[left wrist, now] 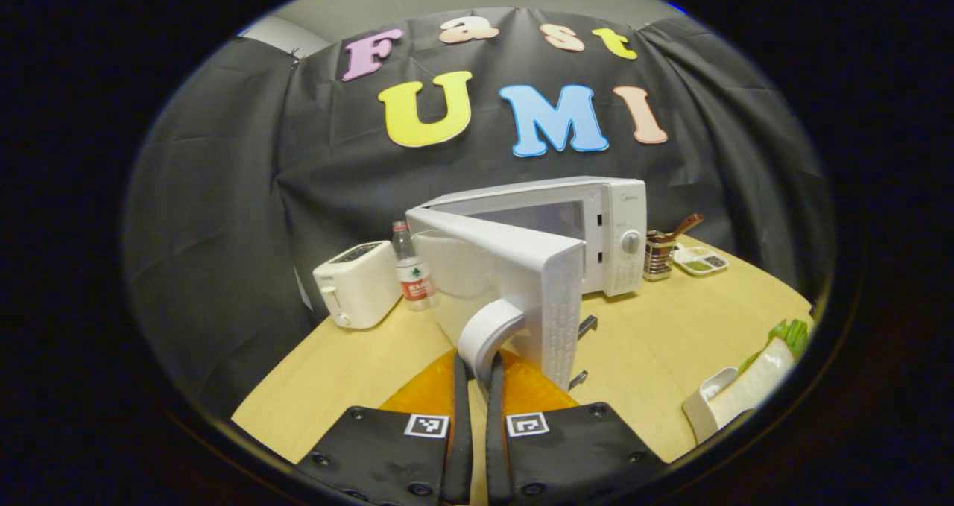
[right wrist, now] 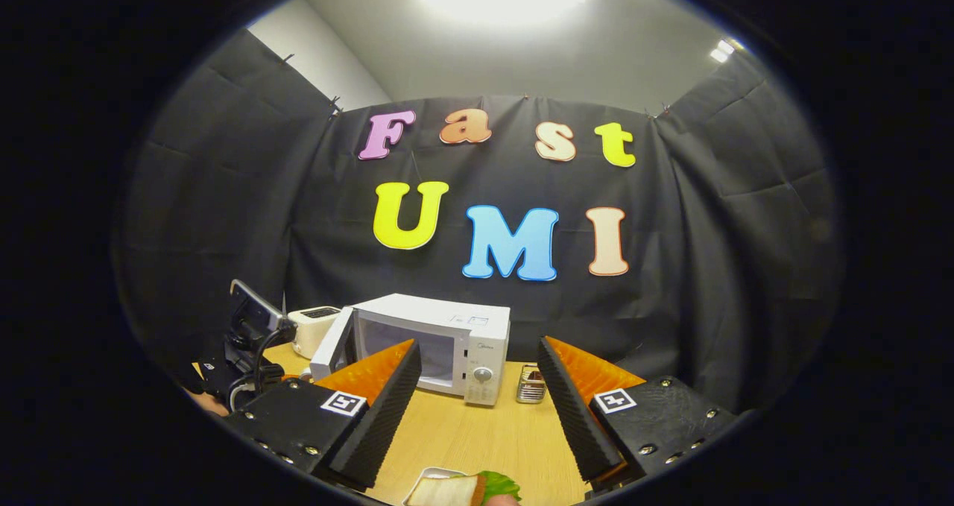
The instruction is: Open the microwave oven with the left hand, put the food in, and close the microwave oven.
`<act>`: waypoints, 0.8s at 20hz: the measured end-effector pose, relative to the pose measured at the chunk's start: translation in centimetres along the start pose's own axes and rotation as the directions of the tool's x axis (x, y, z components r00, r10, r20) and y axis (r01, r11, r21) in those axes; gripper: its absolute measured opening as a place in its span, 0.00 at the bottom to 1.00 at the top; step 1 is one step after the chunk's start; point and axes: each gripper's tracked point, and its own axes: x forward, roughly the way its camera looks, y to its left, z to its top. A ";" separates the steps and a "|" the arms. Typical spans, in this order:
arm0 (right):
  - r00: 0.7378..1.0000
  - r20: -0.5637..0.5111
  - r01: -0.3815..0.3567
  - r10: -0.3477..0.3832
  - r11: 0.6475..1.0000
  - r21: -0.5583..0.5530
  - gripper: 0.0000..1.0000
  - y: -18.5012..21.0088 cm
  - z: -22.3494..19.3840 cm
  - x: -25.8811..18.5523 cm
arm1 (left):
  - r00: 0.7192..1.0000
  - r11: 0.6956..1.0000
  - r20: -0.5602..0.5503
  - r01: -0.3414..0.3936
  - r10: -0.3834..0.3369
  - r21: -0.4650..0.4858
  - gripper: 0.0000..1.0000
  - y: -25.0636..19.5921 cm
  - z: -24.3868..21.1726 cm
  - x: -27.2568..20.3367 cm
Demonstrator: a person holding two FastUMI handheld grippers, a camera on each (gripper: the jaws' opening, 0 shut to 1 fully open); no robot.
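A white microwave (left wrist: 589, 230) stands at the back of the wooden table, its door (left wrist: 514, 282) swung partly open toward me. My left gripper (left wrist: 477, 363) is shut on the door's curved white handle (left wrist: 484, 331). In the right gripper view the microwave (right wrist: 447, 342) shows its open cavity, and the left gripper with the hand holding it (right wrist: 250, 342) is at the door (right wrist: 332, 353). The food, a sandwich with lettuce on a white plate (left wrist: 749, 387), lies at the table's right. My right gripper (right wrist: 477, 375) hovers open just above and behind the sandwich (right wrist: 458, 489), holding nothing.
A white toaster (left wrist: 356, 282) and a water bottle (left wrist: 412, 267) stand left of the microwave. To its right are a metal utensil holder (left wrist: 659, 256) and a small divided dish (left wrist: 700, 260). Bare tabletop (left wrist: 641, 342) lies in front of the microwave.
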 end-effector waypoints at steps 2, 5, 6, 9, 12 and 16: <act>1.000 0.001 0.010 -0.010 1.000 0.003 0.95 1.1 0.2 0.0 | 1.000 1.000 0.001 0.005 -0.005 0.003 0.14 1.4 -0.4 -0.4; 1.000 -0.008 0.027 -0.027 1.000 -0.007 0.95 2.5 0.0 0.1 | 1.000 1.000 0.000 0.016 -0.016 -0.010 0.14 3.2 -0.9 -0.6; 0.999 -0.008 0.034 -0.034 0.999 -0.006 0.95 3.0 0.0 0.2 | 1.000 1.000 0.003 0.020 -0.020 -0.007 0.14 3.8 -1.1 -0.8; 0.998 -0.011 0.054 -0.054 0.999 -0.001 0.95 4.5 0.1 0.3 | 0.999 0.999 0.010 0.047 -0.047 -0.005 0.14 5.1 -1.4 -0.8; 0.997 -0.015 0.078 -0.078 0.997 0.002 0.95 5.9 0.1 0.4 | 0.997 0.997 0.019 0.076 -0.076 -0.002 0.14 6.3 -1.8 -0.9; 0.993 -0.033 0.118 -0.118 0.993 0.007 0.95 7.1 -0.4 0.5 | 0.994 0.995 0.031 0.104 -0.104 -0.009 0.14 7.9 -2.2 -0.9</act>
